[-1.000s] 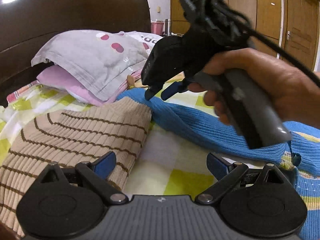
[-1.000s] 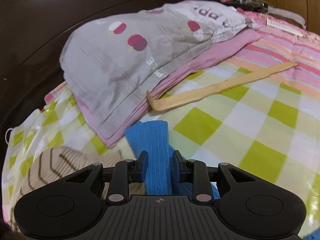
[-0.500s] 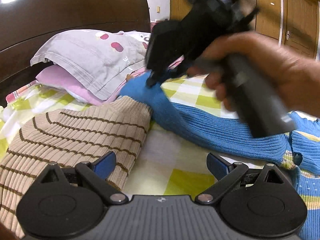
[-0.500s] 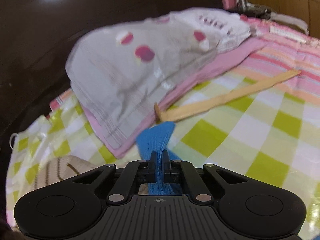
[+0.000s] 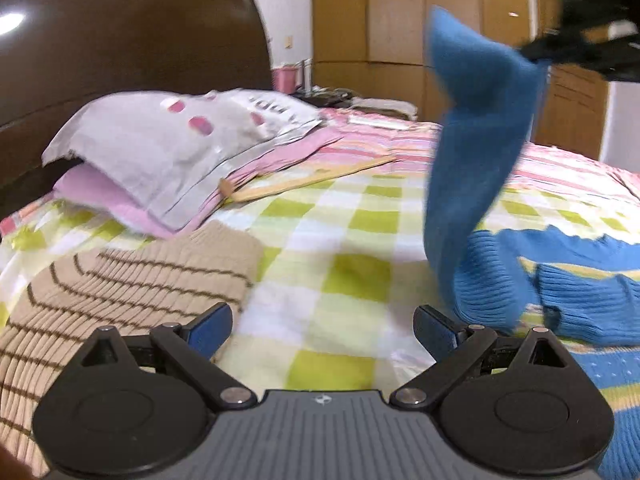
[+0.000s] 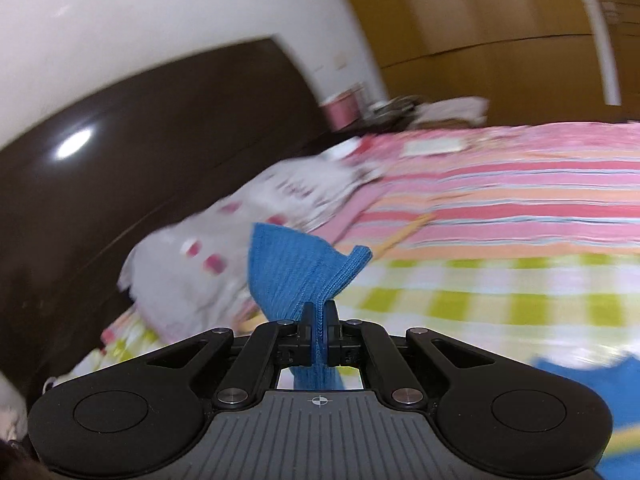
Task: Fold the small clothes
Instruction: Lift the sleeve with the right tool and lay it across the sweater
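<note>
1. Your blue ribbed knit sweater (image 5: 576, 280) lies on the green-checked bedsheet (image 5: 332, 240); fold inward over its body.
2. Your right gripper (image 6: 319, 320) is clamped on the raised blue sleeve (image 5: 476, 140); lay it flat, unwrinkled.
3. Your left gripper (image 5: 322, 326) hangs wide open, empty; pin the body.

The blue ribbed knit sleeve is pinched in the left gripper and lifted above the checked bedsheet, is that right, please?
Not quite: the right gripper, not the left, pinches the blue ribbed knit sleeve, as the right wrist view shows. The left gripper stands open with nothing between its fingers. The sleeve is indeed lifted above the checked bedsheet.
</note>
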### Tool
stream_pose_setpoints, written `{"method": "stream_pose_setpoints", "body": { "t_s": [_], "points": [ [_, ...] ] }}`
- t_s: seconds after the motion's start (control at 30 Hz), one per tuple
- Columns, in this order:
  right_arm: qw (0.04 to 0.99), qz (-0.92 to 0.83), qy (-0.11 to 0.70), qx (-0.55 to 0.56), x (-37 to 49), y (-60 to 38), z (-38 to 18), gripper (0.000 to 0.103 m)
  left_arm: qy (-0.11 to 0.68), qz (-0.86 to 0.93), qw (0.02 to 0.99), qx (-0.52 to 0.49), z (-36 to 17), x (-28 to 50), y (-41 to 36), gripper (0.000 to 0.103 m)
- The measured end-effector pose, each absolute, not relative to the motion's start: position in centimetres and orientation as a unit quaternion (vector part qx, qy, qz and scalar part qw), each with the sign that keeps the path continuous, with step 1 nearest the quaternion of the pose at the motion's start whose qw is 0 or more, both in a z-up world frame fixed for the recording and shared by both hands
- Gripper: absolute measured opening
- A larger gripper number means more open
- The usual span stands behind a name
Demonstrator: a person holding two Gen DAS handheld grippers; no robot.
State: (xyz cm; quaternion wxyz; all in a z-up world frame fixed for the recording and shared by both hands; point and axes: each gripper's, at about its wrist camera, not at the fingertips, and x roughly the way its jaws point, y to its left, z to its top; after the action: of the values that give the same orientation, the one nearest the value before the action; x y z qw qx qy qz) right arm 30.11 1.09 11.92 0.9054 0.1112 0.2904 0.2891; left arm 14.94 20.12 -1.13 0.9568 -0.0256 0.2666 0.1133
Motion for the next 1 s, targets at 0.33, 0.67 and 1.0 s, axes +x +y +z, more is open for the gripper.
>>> {"method": "stream_pose_setpoints", "body": {
  "t_s": [0.33, 0.67, 1.0],
  "points": [
    [0.924, 0.123, 0.302, 0.198, 23.6, -16.9, 5.2, 0.003, 0.259, 0.05, 0.962, 0.068, -1.2, 13.9, 13.5, 0.102],
    [0.885, 0.101, 0.353, 0.288, 22.4, -23.1, -2.5, 0.027, 0.264, 0.019, 0.956, 0.124, -0.7, 12.9, 8.5, 0.103],
    [0.853, 0.119, 0.371, 0.347, 24.2, -24.8, -3.0, 0.006, 0.26, -0.006, 0.956, 0.14, 0.5, 14.4, 5.7, 0.103]
  ]
}}
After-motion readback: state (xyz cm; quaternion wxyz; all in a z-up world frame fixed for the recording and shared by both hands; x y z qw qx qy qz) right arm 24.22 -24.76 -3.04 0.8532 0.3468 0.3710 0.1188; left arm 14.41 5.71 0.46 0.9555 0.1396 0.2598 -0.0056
